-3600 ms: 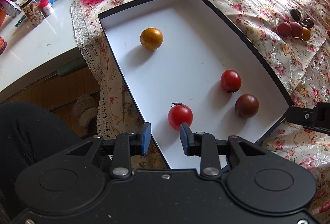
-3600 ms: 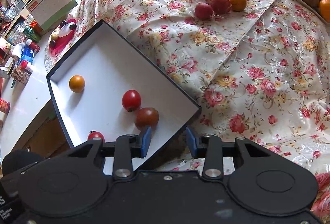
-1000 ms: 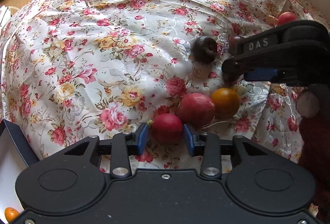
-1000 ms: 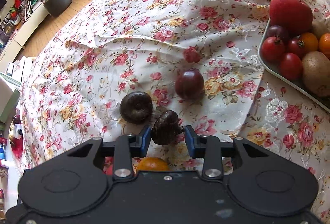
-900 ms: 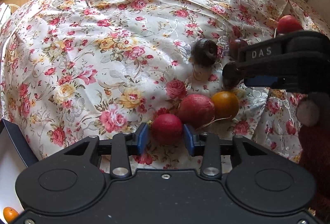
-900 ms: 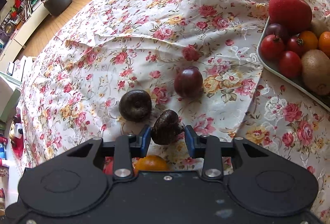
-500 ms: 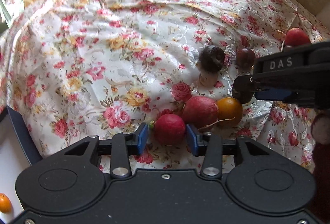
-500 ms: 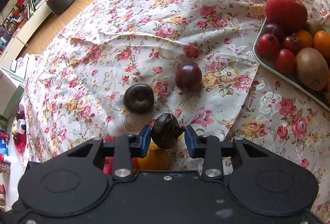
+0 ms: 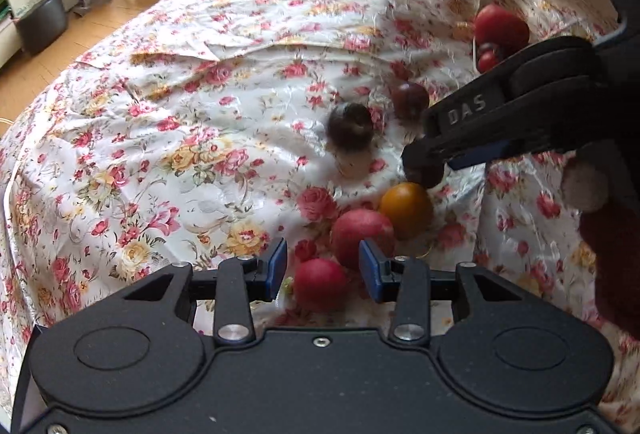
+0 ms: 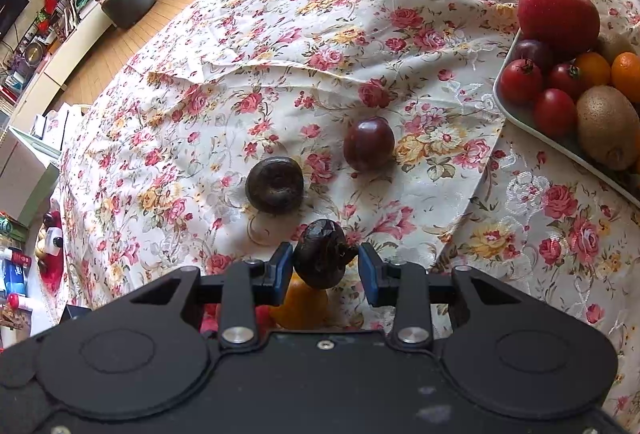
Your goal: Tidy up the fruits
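Note:
My left gripper (image 9: 322, 271) is open around a red radish (image 9: 320, 284) that lies on the floral cloth; gaps show on both sides. A second red radish (image 9: 362, 236) and an orange tomato (image 9: 407, 209) lie just beyond it. My right gripper (image 10: 325, 271) is shut on a dark brown water chestnut (image 10: 323, 253) and holds it above the cloth. It shows in the left wrist view (image 9: 424, 170) over the orange tomato. Another dark chestnut (image 10: 274, 184) and a purple plum (image 10: 368, 143) lie ahead of it.
A white plate (image 10: 520, 116) at the right holds an apple (image 10: 558, 14), tomatoes, kiwis and oranges. The floral cloth (image 10: 320, 14) covers the table. Floor, a stool and shelves lie at the far left.
My right gripper has lifted the dark chestnut off the cloth. My left gripper has stayed around the red radish, its fingers a little wider apart, while the view tilted up.

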`<state>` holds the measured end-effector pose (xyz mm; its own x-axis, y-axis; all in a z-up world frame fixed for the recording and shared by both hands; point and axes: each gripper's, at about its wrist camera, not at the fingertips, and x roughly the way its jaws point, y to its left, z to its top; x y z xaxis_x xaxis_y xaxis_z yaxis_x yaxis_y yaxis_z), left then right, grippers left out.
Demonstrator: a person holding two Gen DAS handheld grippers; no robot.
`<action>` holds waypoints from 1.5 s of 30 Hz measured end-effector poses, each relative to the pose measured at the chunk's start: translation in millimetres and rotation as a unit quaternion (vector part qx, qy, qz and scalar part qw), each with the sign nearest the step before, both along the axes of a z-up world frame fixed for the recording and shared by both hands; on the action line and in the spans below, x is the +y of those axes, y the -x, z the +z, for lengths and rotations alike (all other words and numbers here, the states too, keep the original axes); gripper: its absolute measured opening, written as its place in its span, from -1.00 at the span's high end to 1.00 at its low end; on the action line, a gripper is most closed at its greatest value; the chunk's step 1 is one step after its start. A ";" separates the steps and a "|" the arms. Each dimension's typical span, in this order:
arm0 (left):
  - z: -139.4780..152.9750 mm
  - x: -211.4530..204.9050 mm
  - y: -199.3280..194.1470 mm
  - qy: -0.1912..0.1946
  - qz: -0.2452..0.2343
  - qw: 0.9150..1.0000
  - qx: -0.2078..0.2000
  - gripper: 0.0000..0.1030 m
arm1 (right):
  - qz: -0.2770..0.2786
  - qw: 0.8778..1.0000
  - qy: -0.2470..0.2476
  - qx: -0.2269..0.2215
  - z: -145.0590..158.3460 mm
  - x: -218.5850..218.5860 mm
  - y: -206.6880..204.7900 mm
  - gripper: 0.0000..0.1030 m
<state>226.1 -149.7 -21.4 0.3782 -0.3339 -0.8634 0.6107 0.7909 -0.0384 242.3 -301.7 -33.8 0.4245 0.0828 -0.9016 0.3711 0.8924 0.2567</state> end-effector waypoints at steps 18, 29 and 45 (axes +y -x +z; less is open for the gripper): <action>-7.8 -2.8 28.5 -0.098 -0.285 0.952 -0.057 0.00 | 0.009 1.000 -0.001 0.009 -1.8 3.9 -1.8 0.28; -32.8 -17.9 28.0 -0.134 -0.293 0.945 -0.058 -0.01 | 0.014 1.000 -0.005 0.012 -3.9 4.9 -3.3 0.28; -4.0 44.4 23.1 -0.032 -0.059 0.998 0.017 0.14 | 0.031 1.000 0.004 -0.005 32.0 24.8 20.8 0.28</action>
